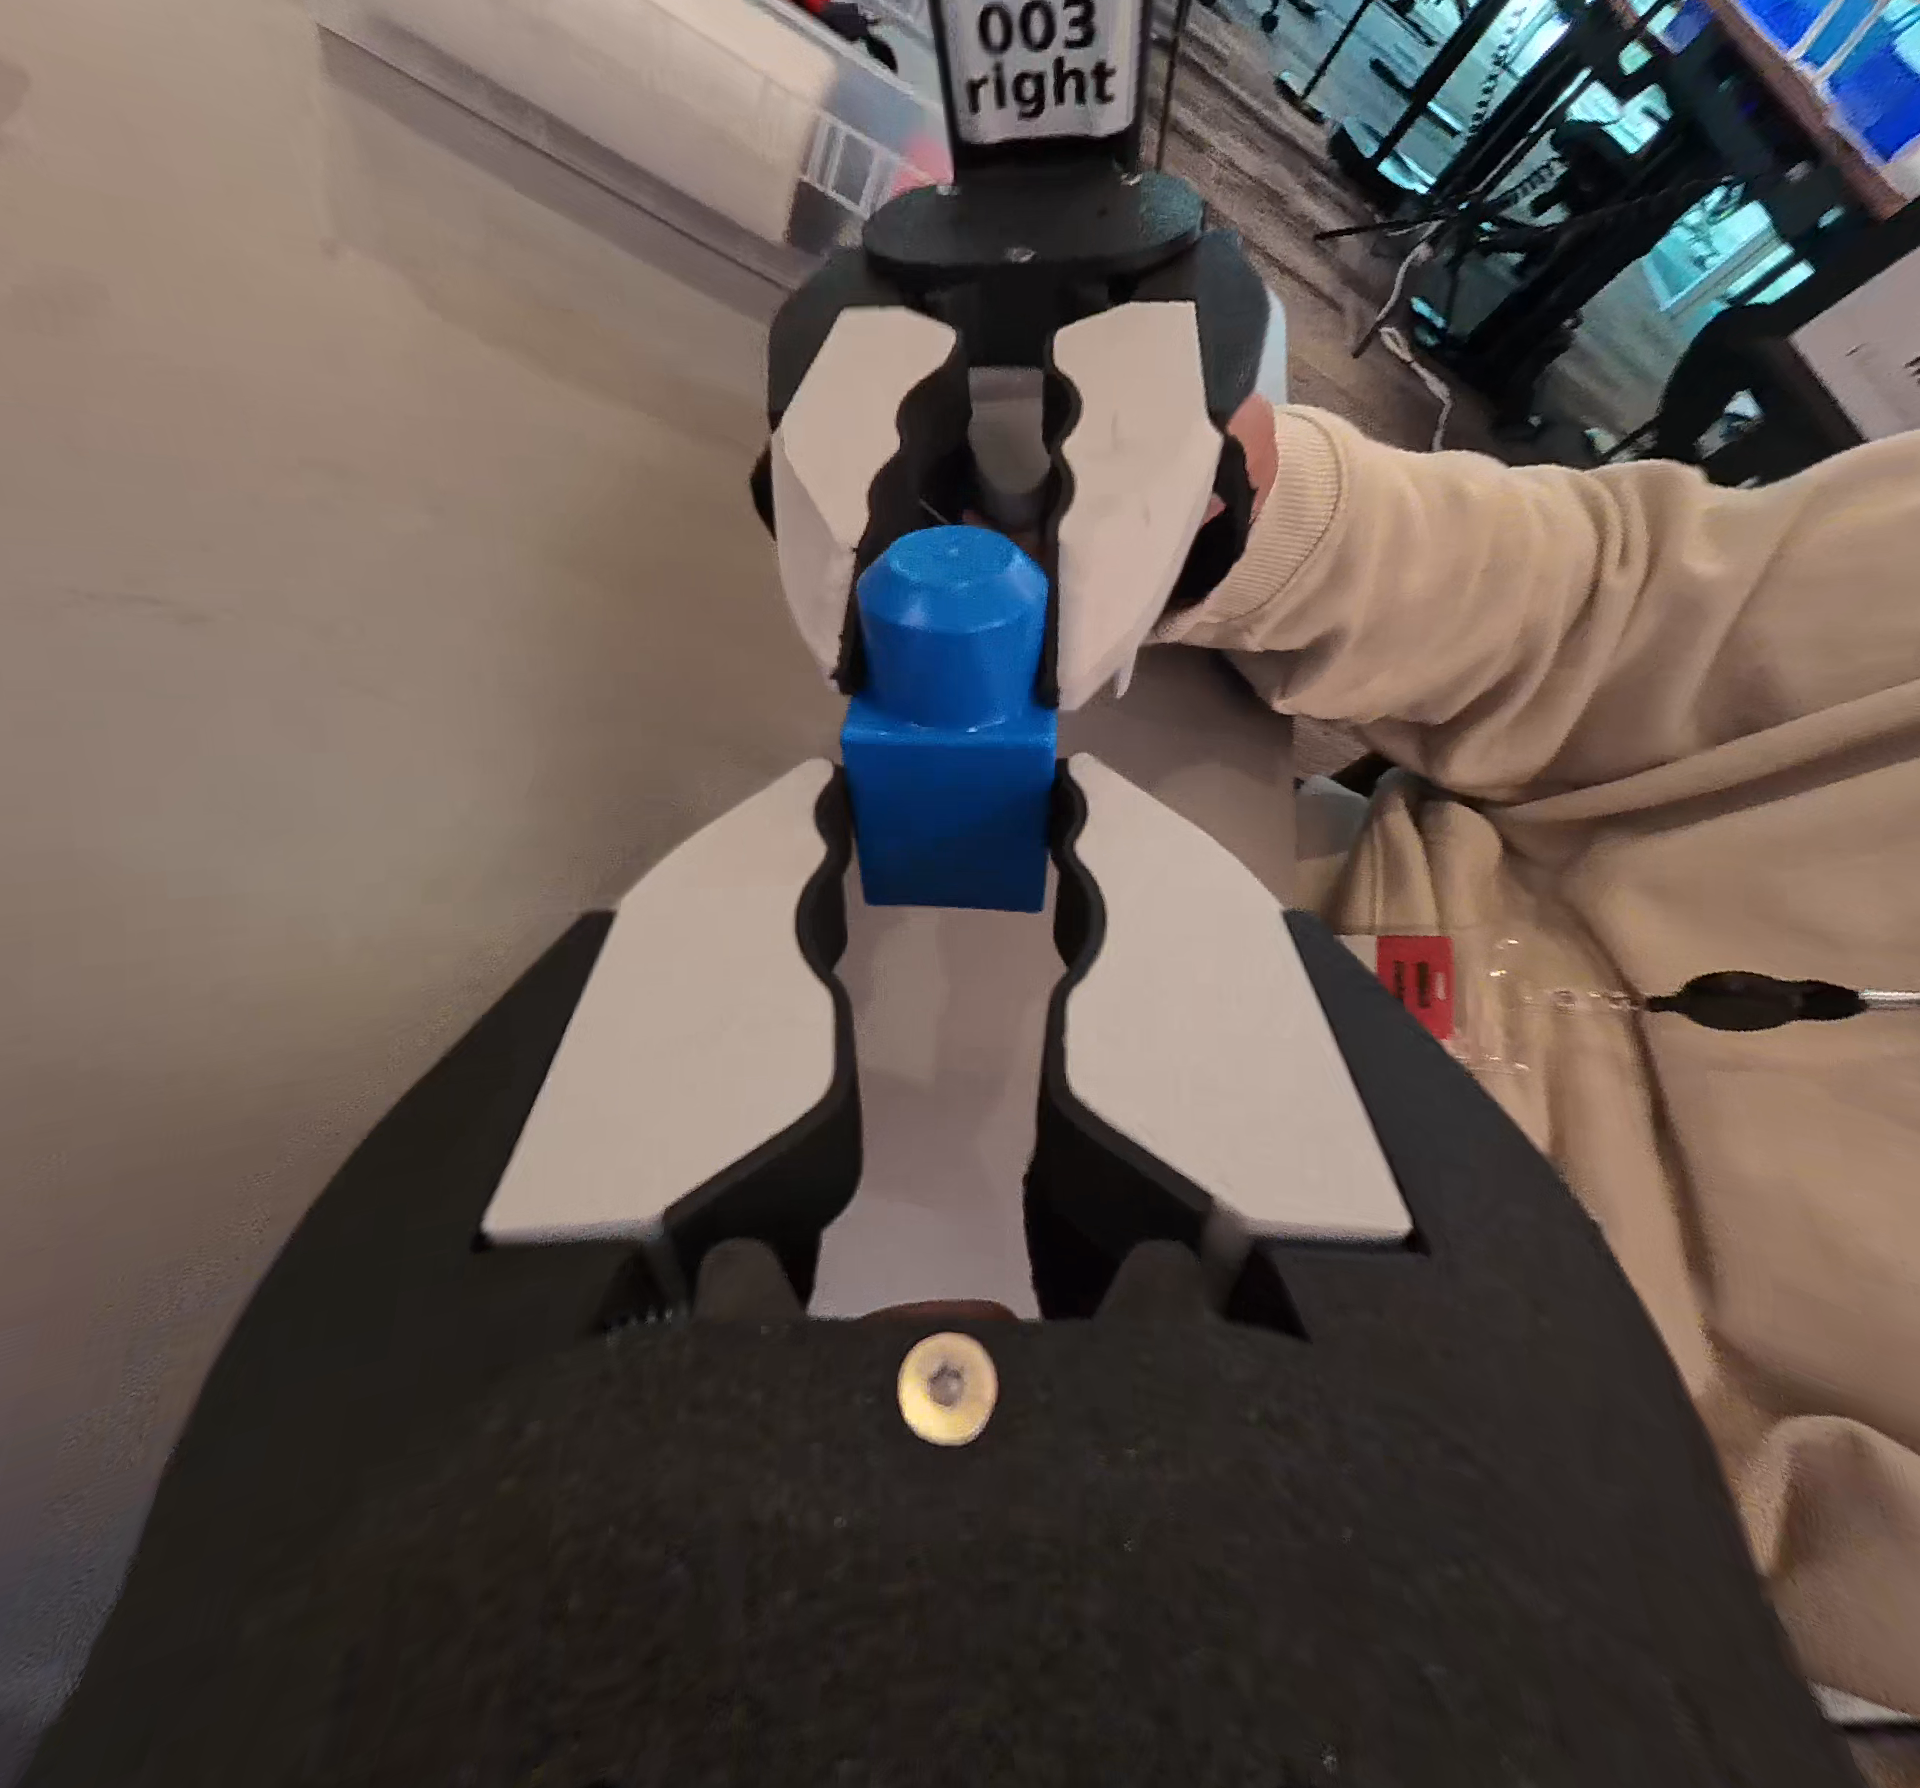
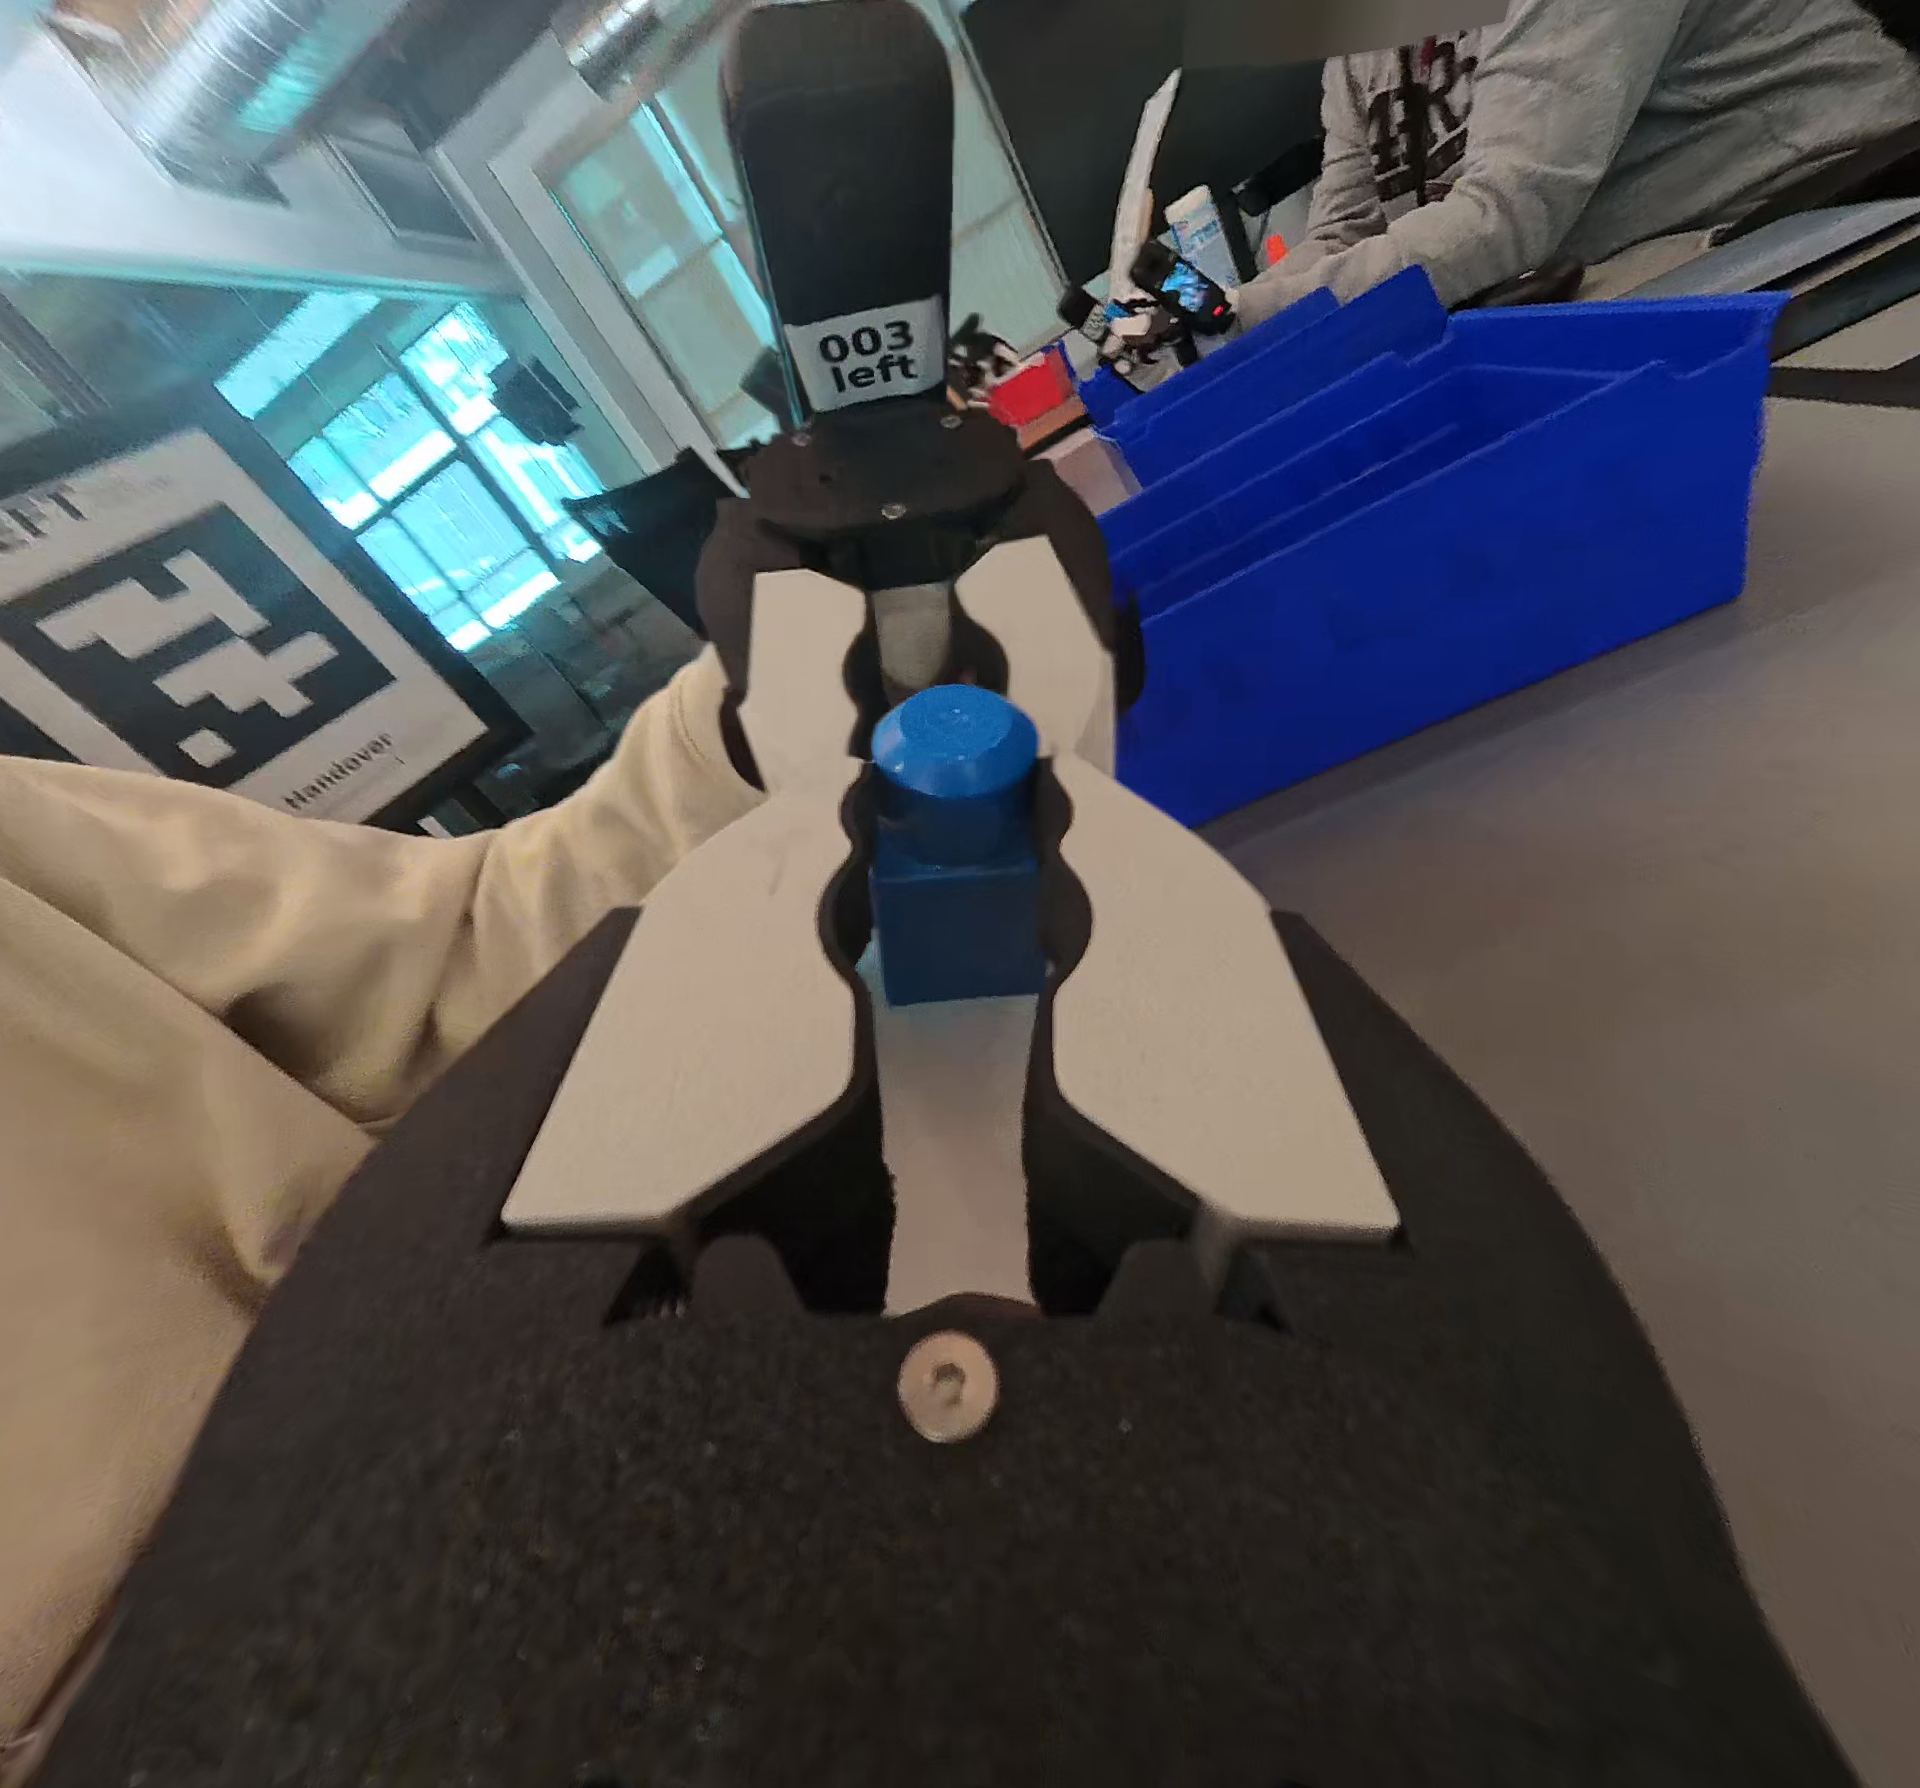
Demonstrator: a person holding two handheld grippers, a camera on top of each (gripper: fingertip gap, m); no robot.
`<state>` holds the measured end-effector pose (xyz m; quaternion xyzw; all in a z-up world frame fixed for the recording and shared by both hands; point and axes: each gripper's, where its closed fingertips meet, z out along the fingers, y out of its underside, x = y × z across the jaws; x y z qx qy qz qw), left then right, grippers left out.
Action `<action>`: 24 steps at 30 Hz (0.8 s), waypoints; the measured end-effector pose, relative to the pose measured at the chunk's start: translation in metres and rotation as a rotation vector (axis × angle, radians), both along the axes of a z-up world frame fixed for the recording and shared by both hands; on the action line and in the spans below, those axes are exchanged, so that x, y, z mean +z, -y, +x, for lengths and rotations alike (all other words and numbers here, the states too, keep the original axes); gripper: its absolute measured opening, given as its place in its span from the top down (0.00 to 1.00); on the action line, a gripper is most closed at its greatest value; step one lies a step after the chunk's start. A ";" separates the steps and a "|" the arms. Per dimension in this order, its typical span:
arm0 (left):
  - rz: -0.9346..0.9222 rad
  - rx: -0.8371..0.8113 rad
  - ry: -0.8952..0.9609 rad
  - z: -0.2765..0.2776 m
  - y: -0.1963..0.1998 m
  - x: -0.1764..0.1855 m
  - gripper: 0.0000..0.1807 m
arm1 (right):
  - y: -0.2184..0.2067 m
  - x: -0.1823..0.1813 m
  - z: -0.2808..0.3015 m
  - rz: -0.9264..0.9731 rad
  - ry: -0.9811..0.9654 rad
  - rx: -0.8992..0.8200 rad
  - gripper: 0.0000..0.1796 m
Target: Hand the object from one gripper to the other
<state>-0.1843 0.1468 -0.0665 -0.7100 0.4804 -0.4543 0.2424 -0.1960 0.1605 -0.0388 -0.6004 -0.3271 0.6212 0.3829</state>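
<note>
Both tongs meet tip to tip over the grey table [image 2: 1558, 1011]. Left gripper [image 1: 951, 803] pinches the square base of the blue block [image 1: 945, 803], while right gripper [image 2: 951, 865] closes on its round stud. Beyond the right tongs' right finger sits a blue bin [image 2: 1455, 616], with a beige sleeve [image 1: 1507, 595] alongside.

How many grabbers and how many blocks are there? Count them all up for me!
Grippers: 2 (left gripper, right gripper)
Block: 1 (blue, between both grippers)
Total: 3
</note>
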 end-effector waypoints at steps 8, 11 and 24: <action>-0.166 0.027 -0.017 -0.005 -0.001 -0.001 0.80 | -0.013 0.001 0.018 0.496 0.128 -0.200 0.76; -0.344 0.030 0.047 -0.012 0.005 0.018 0.81 | -0.027 -0.011 0.037 0.768 0.328 -0.306 0.65; -0.590 -0.085 0.226 -0.016 0.022 0.048 0.80 | 0.025 0.022 -0.001 0.905 0.235 -0.210 0.49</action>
